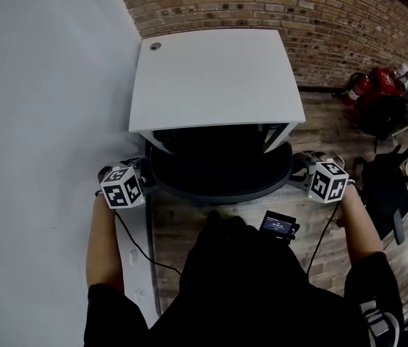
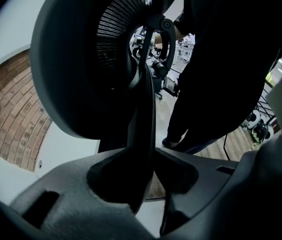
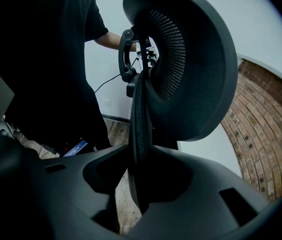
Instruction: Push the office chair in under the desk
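Your left gripper (image 1: 145, 177) and right gripper (image 1: 298, 173) each pinch a side edge of the black mesh office chair (image 1: 218, 170). It sits at 12 o'clock, partly under the white square desk (image 1: 215, 78).

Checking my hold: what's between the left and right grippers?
The chair backrest, in the head view; left gripper and right gripper each clamp one edge.

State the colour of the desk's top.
White; the desk top shows best in the head view.
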### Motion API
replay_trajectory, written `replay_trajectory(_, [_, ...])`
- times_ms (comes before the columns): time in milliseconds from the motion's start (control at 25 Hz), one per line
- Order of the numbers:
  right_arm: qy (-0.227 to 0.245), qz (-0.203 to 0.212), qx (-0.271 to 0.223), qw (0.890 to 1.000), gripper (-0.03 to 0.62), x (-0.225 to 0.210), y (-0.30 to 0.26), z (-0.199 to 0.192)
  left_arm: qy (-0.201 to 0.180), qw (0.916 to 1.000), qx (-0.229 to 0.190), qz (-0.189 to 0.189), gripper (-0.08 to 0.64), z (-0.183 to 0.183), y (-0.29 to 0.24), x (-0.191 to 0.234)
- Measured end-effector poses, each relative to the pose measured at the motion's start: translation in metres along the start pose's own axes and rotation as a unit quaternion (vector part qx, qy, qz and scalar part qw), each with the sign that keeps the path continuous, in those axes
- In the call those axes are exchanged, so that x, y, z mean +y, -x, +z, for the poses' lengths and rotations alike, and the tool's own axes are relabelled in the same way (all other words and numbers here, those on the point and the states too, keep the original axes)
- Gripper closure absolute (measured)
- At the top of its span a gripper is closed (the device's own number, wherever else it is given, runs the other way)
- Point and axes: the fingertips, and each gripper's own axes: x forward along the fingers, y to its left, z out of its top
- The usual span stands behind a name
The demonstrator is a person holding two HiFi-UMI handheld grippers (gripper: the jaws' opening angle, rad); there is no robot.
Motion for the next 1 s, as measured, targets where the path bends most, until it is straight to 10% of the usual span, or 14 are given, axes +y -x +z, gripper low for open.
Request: replay_trajectory(1000, [-0.022, 0.004, -0.006, 1.000, 0.466, -0.018, -0.012, 0.013, -0.031, 0.9990, -0.020, -0.024, 0.407, -0.017, 0.005, 0.032])
